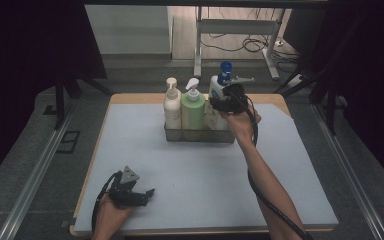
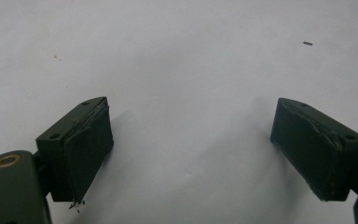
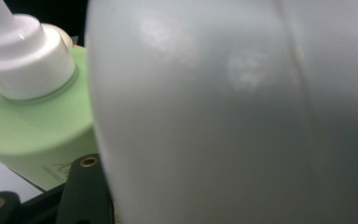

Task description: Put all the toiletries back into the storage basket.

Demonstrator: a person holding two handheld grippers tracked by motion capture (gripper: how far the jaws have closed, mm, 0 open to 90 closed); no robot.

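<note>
Resting low on the worktop, left gripper has jaws apart, empty. Right gripper clamps the white blue-capped bottle in the rack; next, release cleanly.

High view overhead, facing forward; gripper views close.

Three pump bottles standing side by side in a wire rack at the far middle of the table mat: leftmost bottle, middle bottle touching it, rightmost bottle at the rack's right end. Right gripper up against the rightmost bottle's shoulder, from the right and near side. Left gripper low at the mat's near left corner, well apart from the rack. Behind the table, a desk frame with cables on the floor.
</note>
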